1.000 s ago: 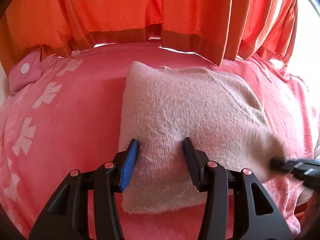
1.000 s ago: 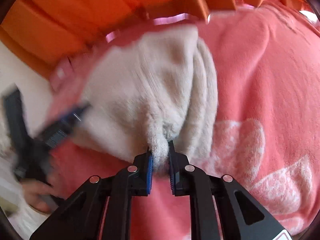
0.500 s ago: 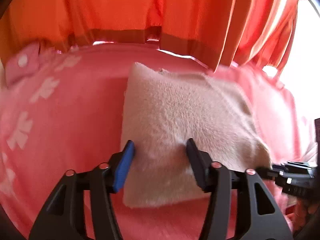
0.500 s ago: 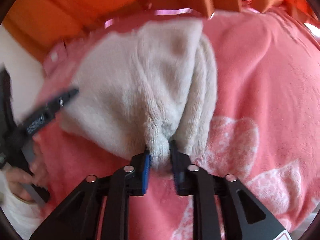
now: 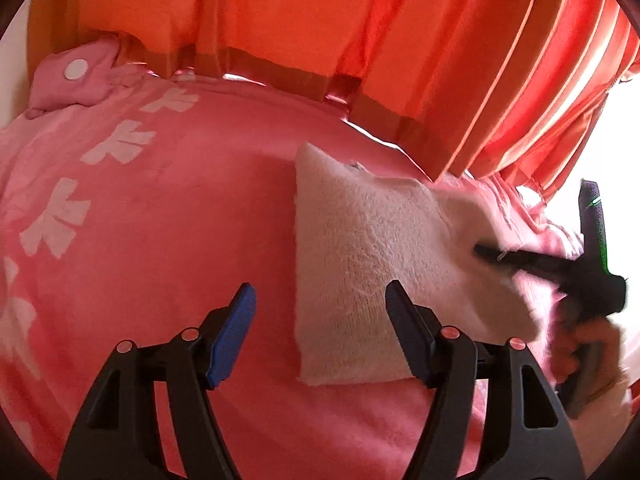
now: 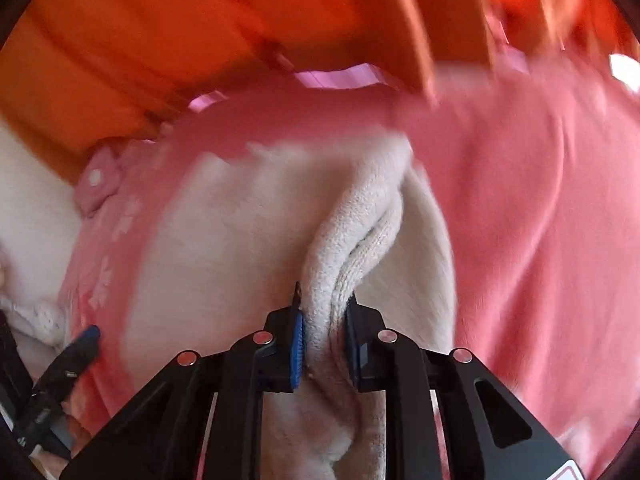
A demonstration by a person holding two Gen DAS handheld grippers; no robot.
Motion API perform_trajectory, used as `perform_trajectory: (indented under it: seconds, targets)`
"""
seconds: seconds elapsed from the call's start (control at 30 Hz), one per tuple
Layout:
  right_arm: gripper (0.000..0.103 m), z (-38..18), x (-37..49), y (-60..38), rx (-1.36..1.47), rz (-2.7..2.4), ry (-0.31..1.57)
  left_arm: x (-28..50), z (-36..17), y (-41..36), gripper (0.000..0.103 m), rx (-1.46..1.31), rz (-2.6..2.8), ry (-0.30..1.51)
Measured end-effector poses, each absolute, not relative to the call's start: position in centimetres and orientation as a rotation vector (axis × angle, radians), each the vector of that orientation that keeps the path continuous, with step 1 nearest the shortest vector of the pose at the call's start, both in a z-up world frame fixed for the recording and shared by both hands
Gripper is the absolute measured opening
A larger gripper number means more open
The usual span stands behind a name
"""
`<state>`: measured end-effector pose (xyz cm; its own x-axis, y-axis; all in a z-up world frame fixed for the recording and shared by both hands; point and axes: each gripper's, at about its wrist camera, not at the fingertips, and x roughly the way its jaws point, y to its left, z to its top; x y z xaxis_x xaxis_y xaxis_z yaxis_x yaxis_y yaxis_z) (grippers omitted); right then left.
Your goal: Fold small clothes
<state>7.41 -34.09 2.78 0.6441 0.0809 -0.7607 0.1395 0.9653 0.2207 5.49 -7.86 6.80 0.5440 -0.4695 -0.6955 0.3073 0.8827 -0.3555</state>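
Observation:
A folded cream knit garment (image 5: 372, 264) lies on a pink blanket (image 5: 160, 248). My left gripper (image 5: 320, 316) is open and empty; its left finger is over bare blanket and its right finger over the garment's near left part. My right gripper (image 6: 325, 330) is shut on a bunched fold of the garment (image 6: 352, 232) and lifts that edge. In the left wrist view the right gripper (image 5: 532, 264) shows blurred at the garment's right side. In the right wrist view the left gripper's finger (image 6: 76, 348) shows at the lower left.
Orange curtains (image 5: 320, 32) hang behind the bed. A pink pillow with a white dot (image 5: 76, 76) sits at the far left corner. Bright window light shows at the right (image 5: 616, 152). White bedding (image 6: 28, 208) lies at the left in the right wrist view.
My left gripper has shifted left, off the garment's middle. My right gripper, still clamped on the fold, has pulled it up and inward over the garment.

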Motion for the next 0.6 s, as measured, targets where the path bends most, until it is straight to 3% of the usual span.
perform_trajectory:
  seconds: [0.07,0.17,0.27,0.37,0.4,0.57,0.6]
  targets:
    - [0.015,7.5,6.6,-31.9,0.261,0.081,0.756,5.6,7.2,-6.7,0.065,-0.222,-0.453,0.876]
    - [0.015,10.1,5.7,-31.2,0.275,0.115,0.669,5.5,7.8,-5.6,0.065,-0.243,-0.443,0.865]
    - [0.015,6.0,5.9,-34.1,0.28,-0.036,0.746,5.3,8.0,-5.1,0.065,-0.233,-0.441,0.861]
    - [0.015,-3.8,7.3,-38.6,0.332,-0.206,0.995,5.2,7.4,-5.5,0.065,-0.211,-0.449,0.874]
    - [0.015,-5.9,6.7,-39.7,0.385,-0.207,0.995,5.2,7.1,-5.9,0.065,-0.203,-0.453,0.886]
    - [0.018,-1.5,4.0,-38.5,0.416,-0.136,0.894,5.0,6.9,-7.8,0.065,-0.172,-0.499,0.9]
    - [0.023,-0.8,3.3,-38.2,0.399,-0.136,0.877,5.0,7.0,-8.0,0.065,-0.171,-0.509,0.897]
